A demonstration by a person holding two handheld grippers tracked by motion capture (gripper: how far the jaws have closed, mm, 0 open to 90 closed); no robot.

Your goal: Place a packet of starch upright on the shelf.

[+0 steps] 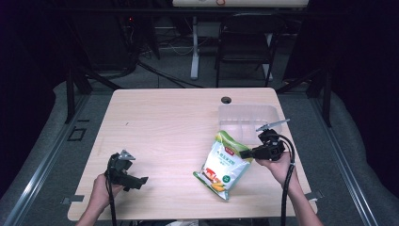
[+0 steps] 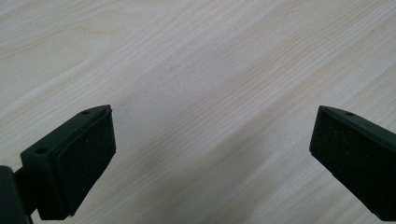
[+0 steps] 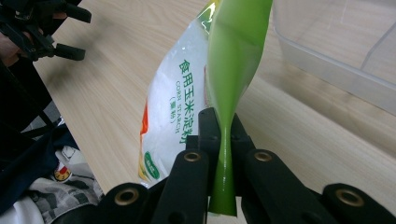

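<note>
High view: your table (image 1: 160, 127) carries a clear plastic tub (image 1: 248, 117) at the far right, just below a round cable hole (image 1: 226, 100). A bag (image 1: 224, 165) of corn starch, white with a green top, lies near the right front, slanting from the tub's near edge toward you. Your right gripper (image 1: 248, 153) sits at the bag's right edge, its jaws pointing left and meeting that edge partway down. Your right hand (image 1: 278, 165) is just behind it. Your left gripper (image 1: 142, 181) is well apart from the bag, at the left front of the table, held in your left hand (image 1: 99, 189) with the jaws pointing right.

Left gripper view: your left jaws stand wide apart with bare wood grain between them. They hold nothing. The pads (image 2: 86, 158) face each other across the gap.

Right gripper view: your right gripper (image 3: 223, 140) is closed tight on the bag's (image 3: 177, 107) green edge, which runs up between the jaws as a thin folded strip and widens above them. The printed white face falls away to the left of the jaws. The tub (image 3: 336, 51) stands near, to the upper right. Your left gripper (image 3: 70, 32) appears at the upper left, well apart from the bag.
</note>
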